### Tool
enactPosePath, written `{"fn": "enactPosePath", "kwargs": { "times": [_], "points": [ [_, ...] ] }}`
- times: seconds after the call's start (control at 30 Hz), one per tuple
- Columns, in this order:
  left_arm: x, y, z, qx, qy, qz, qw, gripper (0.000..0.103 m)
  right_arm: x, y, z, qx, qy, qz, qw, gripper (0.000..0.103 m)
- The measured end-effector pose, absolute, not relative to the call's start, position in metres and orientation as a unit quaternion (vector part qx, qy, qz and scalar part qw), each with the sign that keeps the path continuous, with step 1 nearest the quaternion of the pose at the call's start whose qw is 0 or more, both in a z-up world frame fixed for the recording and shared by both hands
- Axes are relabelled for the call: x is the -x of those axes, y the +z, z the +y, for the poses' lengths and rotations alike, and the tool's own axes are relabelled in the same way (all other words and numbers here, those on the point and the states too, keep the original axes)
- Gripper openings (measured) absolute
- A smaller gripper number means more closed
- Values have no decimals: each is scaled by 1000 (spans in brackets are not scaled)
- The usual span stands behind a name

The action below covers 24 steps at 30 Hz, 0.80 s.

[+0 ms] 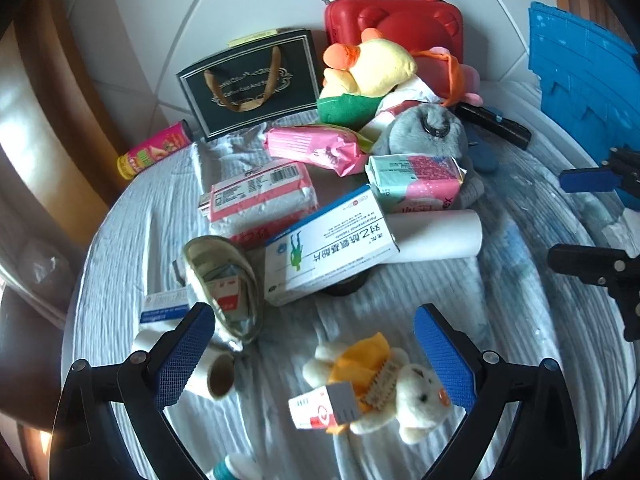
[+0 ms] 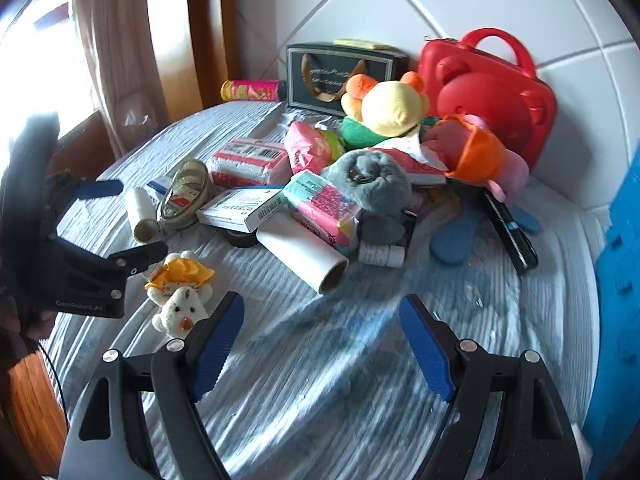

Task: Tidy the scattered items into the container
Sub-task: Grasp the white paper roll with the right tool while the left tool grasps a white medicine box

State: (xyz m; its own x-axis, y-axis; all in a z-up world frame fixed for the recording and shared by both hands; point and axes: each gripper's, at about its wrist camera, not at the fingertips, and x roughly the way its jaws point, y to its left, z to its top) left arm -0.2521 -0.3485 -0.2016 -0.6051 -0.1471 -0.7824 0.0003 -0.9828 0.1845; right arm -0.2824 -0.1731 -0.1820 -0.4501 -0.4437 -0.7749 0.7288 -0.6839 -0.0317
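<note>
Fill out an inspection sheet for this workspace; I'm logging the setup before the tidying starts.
Surface: round table under a wrinkled pale blue cloth.
Job's things: small teddy bear with a little red-and-white box lying loose near the left gripper; medicine box, paper roll, tissue packs and plush toys piled mid-table; blue crate at the right edge.
Clutter: red case and dark gift bag by the wall.
Grippers: left gripper open, empty, above the bear; right gripper open, empty, over bare cloth.
Cables: thin dark cord below the left gripper.
Surroundings: white tiled wall, curtain.
</note>
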Motion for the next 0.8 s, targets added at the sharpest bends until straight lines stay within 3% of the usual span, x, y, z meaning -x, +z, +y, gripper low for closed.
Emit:
{"fn": "enactPosePath", "kwargs": {
  "times": [0.5, 0.6, 0.67, 0.77, 0.8],
  "points": [
    [329, -258, -355, -509, -848, -137, -65, 101, 355, -259, -251, -431, -700, 313, 476, 80],
    [340, -267, -355, -520, -841, -135, -67, 101, 361, -268, -262, -442, -682, 325, 484, 69],
    [347, -270, -355, -523, -839, -135, -69, 96, 364, -272, -267, -448, -676, 330, 482, 66],
    [351, -268, -359, -517, -842, -137, -68, 88, 368, -276, -267, -455, -683, 329, 468, 54],
    [351, -265, -361, -513, -846, -127, -72, 81, 369, -277, -266, -458, -685, 328, 462, 53]
  ]
}}
